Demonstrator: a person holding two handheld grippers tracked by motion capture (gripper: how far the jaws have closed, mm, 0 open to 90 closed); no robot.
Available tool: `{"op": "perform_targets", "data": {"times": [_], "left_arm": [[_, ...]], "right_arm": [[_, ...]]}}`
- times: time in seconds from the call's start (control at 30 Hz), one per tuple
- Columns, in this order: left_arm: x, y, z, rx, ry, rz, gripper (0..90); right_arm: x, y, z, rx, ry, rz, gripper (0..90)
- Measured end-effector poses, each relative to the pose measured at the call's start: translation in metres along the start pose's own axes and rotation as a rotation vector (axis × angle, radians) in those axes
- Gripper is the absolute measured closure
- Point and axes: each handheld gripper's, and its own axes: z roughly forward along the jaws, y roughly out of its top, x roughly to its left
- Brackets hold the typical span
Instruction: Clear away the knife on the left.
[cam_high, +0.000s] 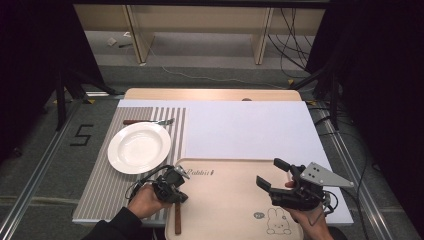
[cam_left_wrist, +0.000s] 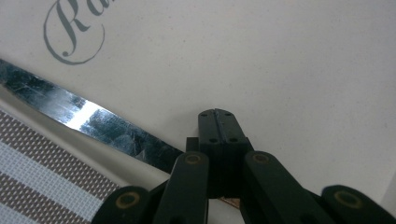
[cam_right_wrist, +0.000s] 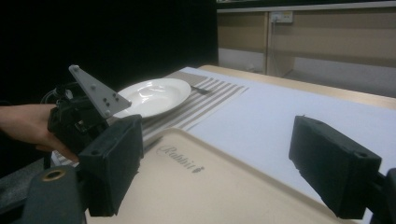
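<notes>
Left gripper view: left gripper (cam_left_wrist: 217, 116) is clamping shut on knife (cam_left_wrist: 88, 122) handle; blade stiff, slick. Right gripper (cam_high: 274, 172) is gaping, empty.

The tray (cam_high: 225, 200) is showing the script word "Rabbit" (cam_high: 199, 172) near its far rim, beside a small dark mark. The floor (cam_high: 60, 165) is bearing a black "5" (cam_high: 81, 135) left of the worktop (cam_high: 250, 130).
</notes>
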Motion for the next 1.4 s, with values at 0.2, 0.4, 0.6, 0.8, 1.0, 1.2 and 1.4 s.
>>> {"op": "perform_targets", "data": {"times": [0.2,0.4,0.6,0.8,1.0,1.2,1.4], "left_arm": [[0.005,-0.003,-0.003,0.004,0.006,-0.013,89.7],[0.009,-0.004,-0.004,0.004,0.002,-0.027,89.7],[0.009,-0.005,-0.005,-0.007,-0.004,-0.027,86.4],[0.008,-0.005,-0.008,-0.055,-0.028,-0.021,65.4],[0.004,-0.003,-0.011,-0.119,-0.034,-0.021,38.9],[0.002,-0.002,-0.02,-0.256,-0.065,-0.034,26.4],[-0.002,-0.002,-0.029,-0.364,-0.073,-0.006,20.8]], "right_arm": [[0.0,0.0,0.0,0.0,0.001,0.001,18.8],[0.0,0.0,0.0,0.0,0.001,0.001,18.8],[0.0,0.0,0.0,-0.001,0.0,0.0,18.8],[0.0,0.0,0.0,0.0,0.0,0.0,18.8],[0.0,0.0,0.0,-0.001,0.0,0.0,18.8],[0.0,0.0,0.0,-0.001,0.001,-0.001,18.8],[0.0,0.0,0.0,-0.001,0.001,-0.001,18.8]]}}
